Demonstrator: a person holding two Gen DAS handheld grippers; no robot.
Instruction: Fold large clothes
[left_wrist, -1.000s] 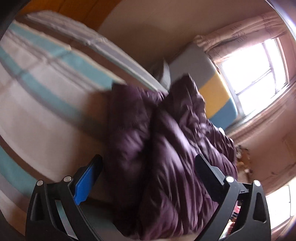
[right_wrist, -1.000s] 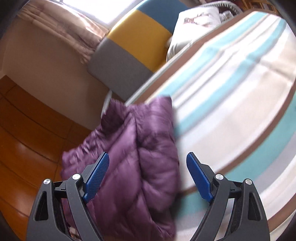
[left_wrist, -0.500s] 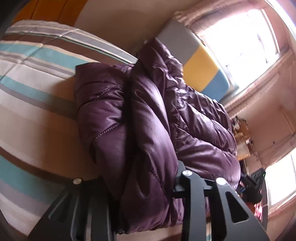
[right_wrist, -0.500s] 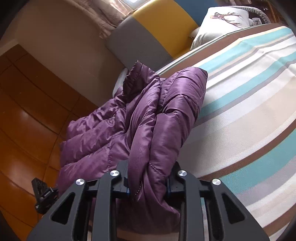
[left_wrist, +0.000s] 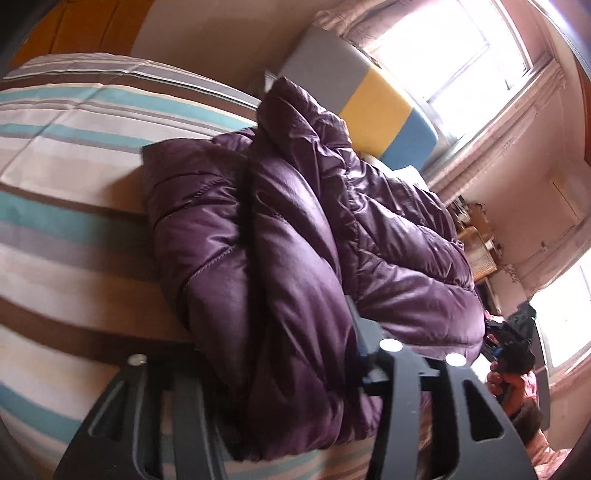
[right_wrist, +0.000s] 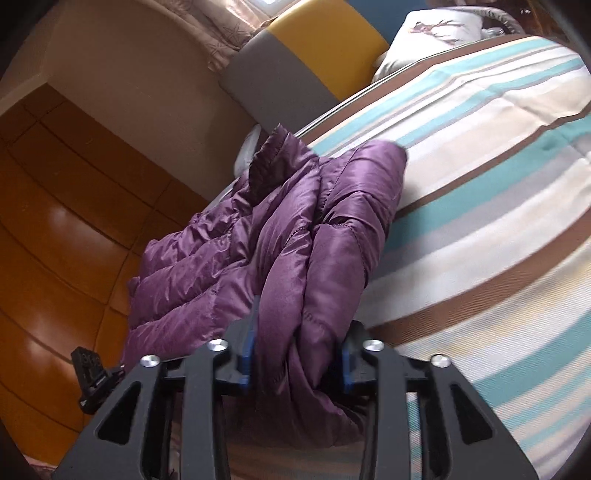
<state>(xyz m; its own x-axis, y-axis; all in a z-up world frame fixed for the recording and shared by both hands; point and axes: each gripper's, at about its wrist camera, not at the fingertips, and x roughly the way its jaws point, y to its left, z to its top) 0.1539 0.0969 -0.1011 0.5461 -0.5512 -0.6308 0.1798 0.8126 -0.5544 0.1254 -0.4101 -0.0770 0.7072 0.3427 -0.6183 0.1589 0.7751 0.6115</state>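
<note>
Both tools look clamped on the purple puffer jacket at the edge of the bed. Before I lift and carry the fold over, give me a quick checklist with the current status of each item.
1. Left tool shut on the purple puffer jacket: ok, thick bunched fabric fills the gap.
2. Right tool shut on the jacket: ok, both blue pads press the fabric.
3. Each grip holds all layers of the fold: cannot tell, inner layers are hidden.
4. Jacket fully on the striped bedspread: not ok, part hangs past the bed edge over the wooden floor.
5. Landing area on the bedspread free: ok in what shows.
6. Sleeves tucked in: cannot tell.
</note>
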